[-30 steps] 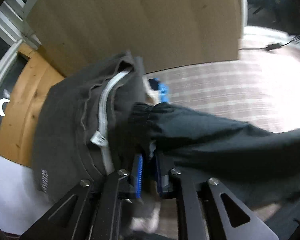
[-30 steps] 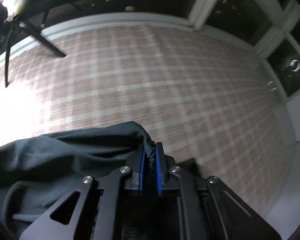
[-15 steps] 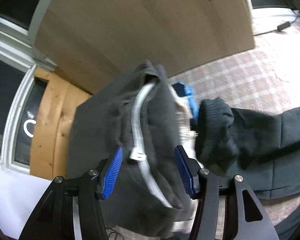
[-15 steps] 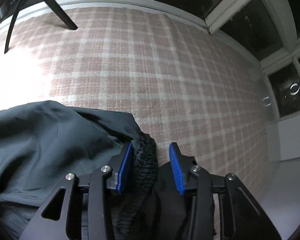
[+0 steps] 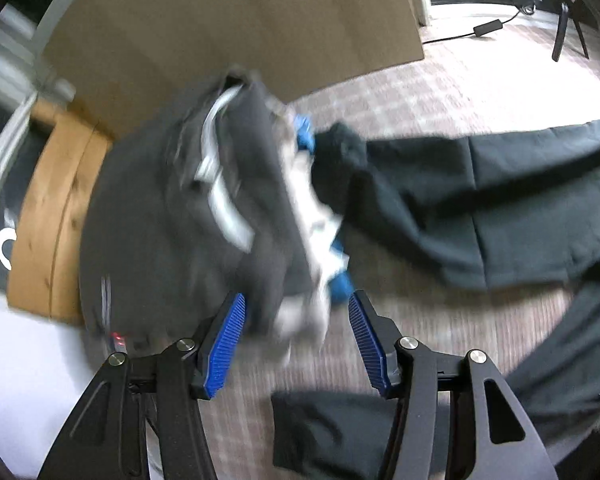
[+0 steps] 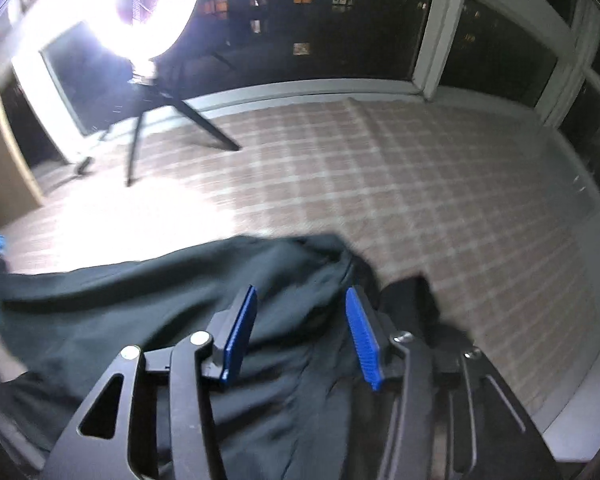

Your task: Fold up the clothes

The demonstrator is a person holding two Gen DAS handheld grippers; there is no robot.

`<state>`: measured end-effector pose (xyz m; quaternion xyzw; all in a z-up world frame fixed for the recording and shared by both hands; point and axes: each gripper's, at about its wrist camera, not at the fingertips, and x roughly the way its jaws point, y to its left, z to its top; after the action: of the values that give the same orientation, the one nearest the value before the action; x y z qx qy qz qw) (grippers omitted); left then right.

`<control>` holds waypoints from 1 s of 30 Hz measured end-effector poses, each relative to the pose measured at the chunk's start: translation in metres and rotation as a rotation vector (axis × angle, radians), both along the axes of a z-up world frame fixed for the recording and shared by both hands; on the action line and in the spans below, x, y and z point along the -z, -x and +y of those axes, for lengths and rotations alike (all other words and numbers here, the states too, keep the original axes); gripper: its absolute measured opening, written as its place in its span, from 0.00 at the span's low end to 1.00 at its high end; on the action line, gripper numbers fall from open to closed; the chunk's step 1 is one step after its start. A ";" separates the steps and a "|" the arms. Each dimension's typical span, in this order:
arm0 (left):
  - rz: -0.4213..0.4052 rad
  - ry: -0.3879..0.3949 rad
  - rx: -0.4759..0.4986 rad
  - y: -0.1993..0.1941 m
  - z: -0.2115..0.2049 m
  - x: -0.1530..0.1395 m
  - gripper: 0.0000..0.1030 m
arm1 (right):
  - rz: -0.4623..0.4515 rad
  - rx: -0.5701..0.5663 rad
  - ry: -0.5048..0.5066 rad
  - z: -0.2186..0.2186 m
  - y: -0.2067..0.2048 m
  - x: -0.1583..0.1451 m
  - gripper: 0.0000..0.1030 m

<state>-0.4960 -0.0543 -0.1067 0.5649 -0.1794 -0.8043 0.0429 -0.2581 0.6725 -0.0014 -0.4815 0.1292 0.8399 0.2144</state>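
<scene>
1. At the far left of the left wrist view, a pale wooden board (image 5: 48, 220) lay against the window wall, with a large brown cardboard sheet (image 5: 228, 20) leaning behind it across the top of the frame.
2. Just right of the board, a grey garment (image 5: 152, 216) with a white-lined neckband sat in a heap on the checked carpet (image 5: 440, 92), blurred, with white and blue fabric (image 5: 320, 240) spilling from its right edge.
3. At lower centre, the left gripper (image 5: 296, 336) stood with its blue pads apart, nothing between them; the lower edge of the grey heap and the white cloth lay beyond the tips, and no contact could be made out.
4. To the right, dark green trousers (image 5: 480, 200) stretched flat across the carpet toward the right edge, one cuffed leg end bunched beside the blue fabric near the middle of the frame.
5. In the right wrist view, a bright lamp on a tripod (image 6: 148, 80) flared at upper left, before dark windows.
6. Across the lower half of that view, the trousers (image 6: 140, 304) spread from the left edge to the centre over the carpet (image 6: 440, 200).
7. At lower centre, the right gripper (image 6: 300, 332) hung over the trousers, its jaws having just opened; the cloth lay beneath the gap, released by both pads.
</scene>
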 end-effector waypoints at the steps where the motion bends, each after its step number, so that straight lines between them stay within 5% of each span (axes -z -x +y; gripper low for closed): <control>1: -0.003 -0.016 -0.018 -0.011 -0.010 0.001 0.51 | 0.006 0.000 0.018 -0.009 -0.011 -0.001 0.48; 9: -0.066 -0.149 -0.108 -0.075 -0.085 0.024 0.51 | -0.011 -0.028 0.244 -0.091 -0.084 0.037 0.48; 16: -0.148 -0.246 -0.147 -0.085 -0.123 0.075 0.51 | -0.120 -0.210 0.328 -0.195 -0.090 0.074 0.48; 28: -0.115 -0.229 0.056 -0.061 -0.090 0.105 0.51 | -0.155 -0.208 0.353 -0.239 -0.098 0.077 0.48; 30: -0.113 -0.235 0.095 -0.065 -0.080 0.107 0.42 | -0.155 -0.182 0.356 -0.238 -0.100 0.079 0.48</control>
<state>-0.4311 -0.1345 -0.2140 0.6013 -0.1125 -0.7878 -0.0720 -0.1580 0.4347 -0.0804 -0.5847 0.2147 0.7802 0.0582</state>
